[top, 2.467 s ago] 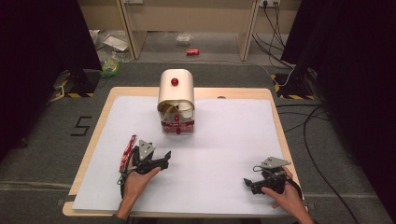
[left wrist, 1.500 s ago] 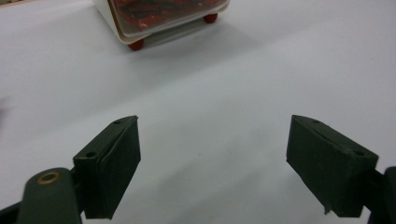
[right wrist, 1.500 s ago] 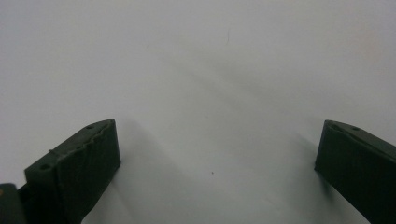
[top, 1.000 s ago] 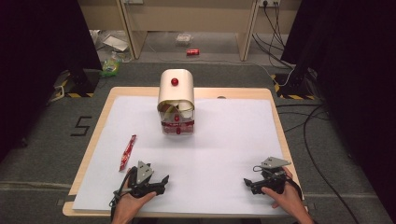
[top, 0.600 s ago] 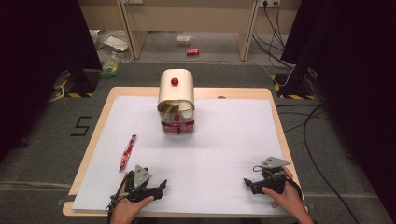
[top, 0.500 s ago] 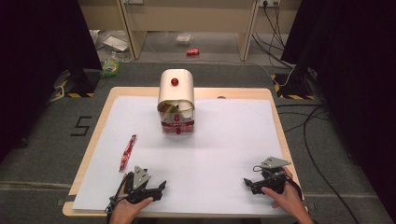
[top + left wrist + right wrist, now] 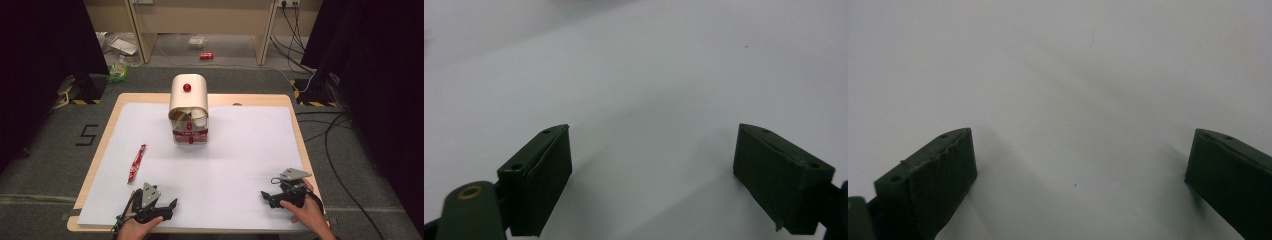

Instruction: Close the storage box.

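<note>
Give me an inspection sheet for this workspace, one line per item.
Surface: wooden table covered by a white sheet, flat.
Job's things: red packet lies flat near the sheet's left edge; cream bin with a red knob stands at the far middle, wrappers in its mouth.
Clutter: nothing seen on the sheet.
Grippers: left gripper and right gripper rest at the near edge, jaws apart, nothing held.
Cables: black cables on the floor at the right.
Surroundings: grey floor, a can and litter beyond the table, dark curtains at both sides.
</note>
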Available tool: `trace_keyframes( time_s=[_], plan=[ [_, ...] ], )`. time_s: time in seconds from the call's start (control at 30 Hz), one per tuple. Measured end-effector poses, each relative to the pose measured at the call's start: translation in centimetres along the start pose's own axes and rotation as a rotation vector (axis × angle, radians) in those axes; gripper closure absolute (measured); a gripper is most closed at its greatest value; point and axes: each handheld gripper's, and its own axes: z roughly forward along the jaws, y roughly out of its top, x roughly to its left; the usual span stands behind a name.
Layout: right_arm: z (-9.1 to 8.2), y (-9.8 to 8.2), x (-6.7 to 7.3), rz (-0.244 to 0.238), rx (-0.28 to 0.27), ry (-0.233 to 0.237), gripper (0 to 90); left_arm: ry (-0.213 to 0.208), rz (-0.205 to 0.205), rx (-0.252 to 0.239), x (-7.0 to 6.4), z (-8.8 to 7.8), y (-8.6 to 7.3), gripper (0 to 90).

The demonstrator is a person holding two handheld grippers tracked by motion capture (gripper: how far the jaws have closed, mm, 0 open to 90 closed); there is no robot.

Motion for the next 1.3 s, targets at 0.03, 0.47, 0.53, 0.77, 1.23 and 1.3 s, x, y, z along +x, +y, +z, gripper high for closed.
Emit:
trace_keyframes(
  time_s=[0.03,0.47,0.53,0.77,1.23,1.3],
  plan=[
    [0.0,0.0,0.0,0.002,-0.001,0.000,0.4,0.000,-0.001,-0.003,0.0,0.0,-0.1,15.3],
    [0.0,0.0,0.0,0.001,0.000,0.000,0.4,0.002,-0.003,-0.008,-0.6,-0.9,-0.8,15.2],
    [0.0,0.0,0.0,0.001,0.000,0.000,0.4,0.002,-0.008,-0.012,-0.7,-1.0,-0.9,15.1],
    [0.0,0.0,0.0,0.001,0.000,0.000,0.4,0.002,-0.029,-0.032,-1.0,-1.3,-1.6,15.1],
    [0.0,0.0,0.0,0.000,0.001,-0.001,0.4,0.021,-0.059,-0.088,-1.3,-1.5,-2.5,15.0],
    [0.0,0.0,0.0,0.001,0.001,-0.001,0.4,0.020,-0.059,-0.091,-1.3,-1.5,-2.6,15.0]
  ],
)
